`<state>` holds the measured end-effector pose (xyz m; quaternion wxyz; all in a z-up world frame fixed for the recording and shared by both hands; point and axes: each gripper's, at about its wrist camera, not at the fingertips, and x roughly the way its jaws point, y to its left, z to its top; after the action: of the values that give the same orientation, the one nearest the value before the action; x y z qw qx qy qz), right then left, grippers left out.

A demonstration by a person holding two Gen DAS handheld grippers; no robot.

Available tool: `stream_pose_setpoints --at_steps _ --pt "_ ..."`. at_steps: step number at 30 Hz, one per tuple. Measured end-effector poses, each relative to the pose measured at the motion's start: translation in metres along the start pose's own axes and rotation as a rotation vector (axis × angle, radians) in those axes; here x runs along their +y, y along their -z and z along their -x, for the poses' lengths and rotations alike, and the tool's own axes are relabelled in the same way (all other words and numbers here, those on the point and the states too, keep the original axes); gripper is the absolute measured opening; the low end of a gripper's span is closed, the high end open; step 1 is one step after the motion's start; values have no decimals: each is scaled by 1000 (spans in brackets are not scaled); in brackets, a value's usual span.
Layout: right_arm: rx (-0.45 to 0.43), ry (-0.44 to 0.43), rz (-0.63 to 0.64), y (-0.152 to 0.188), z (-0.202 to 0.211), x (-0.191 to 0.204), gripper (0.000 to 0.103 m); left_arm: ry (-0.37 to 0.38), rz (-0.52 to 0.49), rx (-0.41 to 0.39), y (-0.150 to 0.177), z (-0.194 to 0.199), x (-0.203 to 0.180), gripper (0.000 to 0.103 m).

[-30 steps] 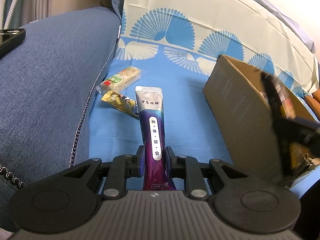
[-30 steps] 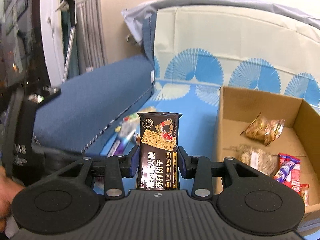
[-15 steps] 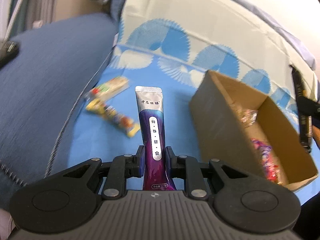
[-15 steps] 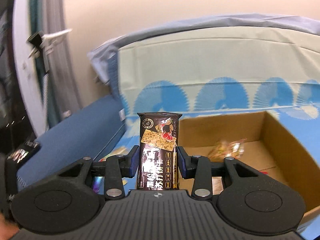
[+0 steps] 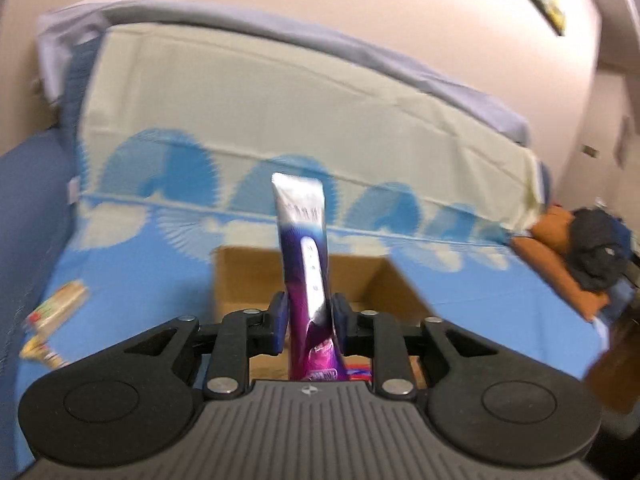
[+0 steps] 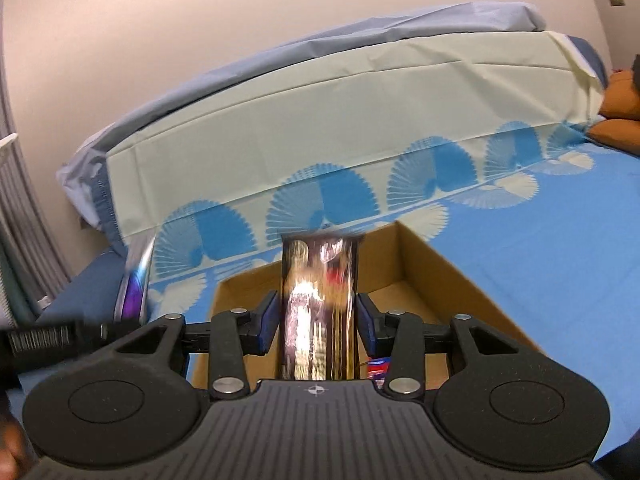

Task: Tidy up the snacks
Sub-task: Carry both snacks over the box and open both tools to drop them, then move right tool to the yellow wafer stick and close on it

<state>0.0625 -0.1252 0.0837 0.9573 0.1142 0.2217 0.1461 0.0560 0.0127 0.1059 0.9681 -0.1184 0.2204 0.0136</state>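
Jaws pinching glossy purple sachet [image 5: 306, 276], foil cracker pack [image 6: 319, 312], cardboard box [image 6: 416, 256]

An open cardboard box [image 6: 424, 264] sits on a blue patterned sheet [image 6: 540, 248], its top uncovered, though the near part of the opening is filled by a purple tube [image 5: 306, 276] in the left gripper [image 5: 308, 316] and a dark snack packet [image 6: 318, 312] in the right gripper [image 6: 318, 318]. The sheet lies bare to the right of the box, while left of it two small wrapped snacks [image 5: 52, 320] lie on the sheet. Behind the box a pale draped backrest [image 6: 340, 120] rises as a wall, and orange cushions [image 5: 560, 256] with dark clothing [image 5: 600, 244] crowd the far right.
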Motion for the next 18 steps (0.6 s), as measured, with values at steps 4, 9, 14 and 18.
stream_pose_setpoints --at_steps 4,9,14,18 --pt "-25 20 -9 1 7 -2 62 1 -46 -60 3 11 -14 68" --pt "-20 26 14 3 10 2 63 -15 -25 -62 30 31 19 70" --pt "-8 6 72 9 12 18 63 -51 5 -102 65 57 77 78" --pt "11 -37 136 19 13 38 63 -75 17 -100 86 65 121 79"
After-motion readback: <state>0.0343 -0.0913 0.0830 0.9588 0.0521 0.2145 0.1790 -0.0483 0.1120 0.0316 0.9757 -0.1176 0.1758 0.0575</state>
